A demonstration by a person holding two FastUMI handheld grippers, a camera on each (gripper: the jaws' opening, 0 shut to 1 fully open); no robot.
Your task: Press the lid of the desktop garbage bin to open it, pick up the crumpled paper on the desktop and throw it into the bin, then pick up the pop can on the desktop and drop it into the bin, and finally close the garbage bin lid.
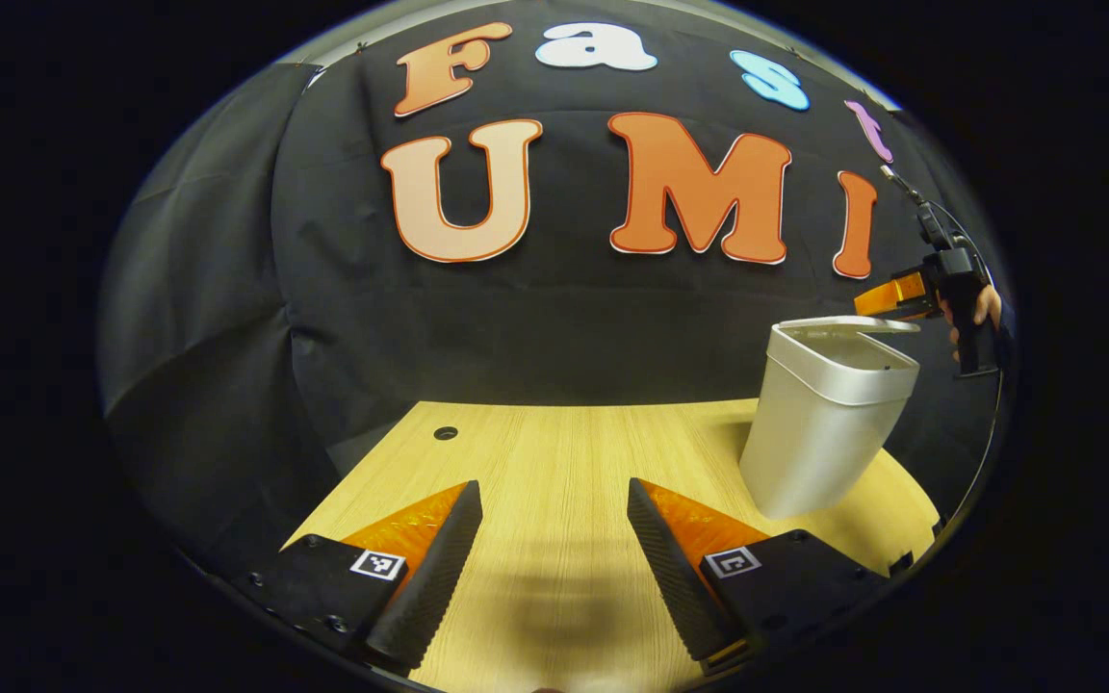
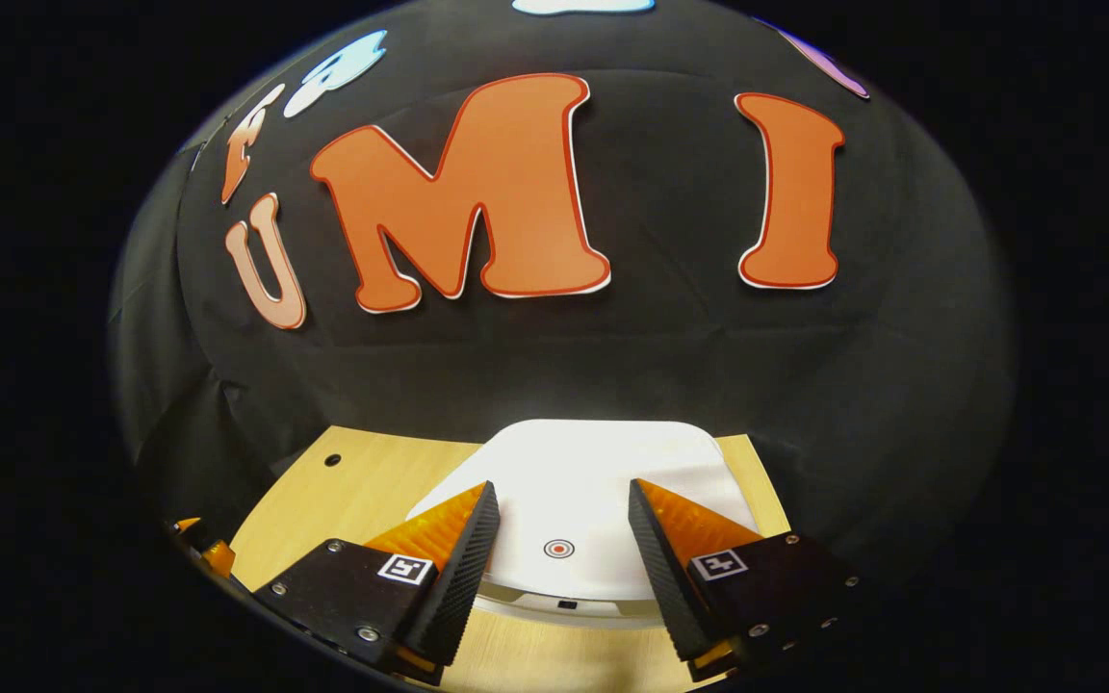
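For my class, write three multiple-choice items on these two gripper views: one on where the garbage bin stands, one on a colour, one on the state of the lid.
1. In the left gripper view, where does the garbage bin stand on the table?
A. To the right of the left gripper
B. To its left
C. Between its fingers

2. What colour is the bin's body?
A. Red
B. White
C. Green

3. How is the lid in the right gripper view?
A. Missing
B. Standing fully upright
C. Lying flat below the right gripper

Answers:
1. A, the bin is at the table's right side, past the right finger.
2. B, its walls are plain white.
3. C, the flat white lid with a round mark lies under the spread fingers.
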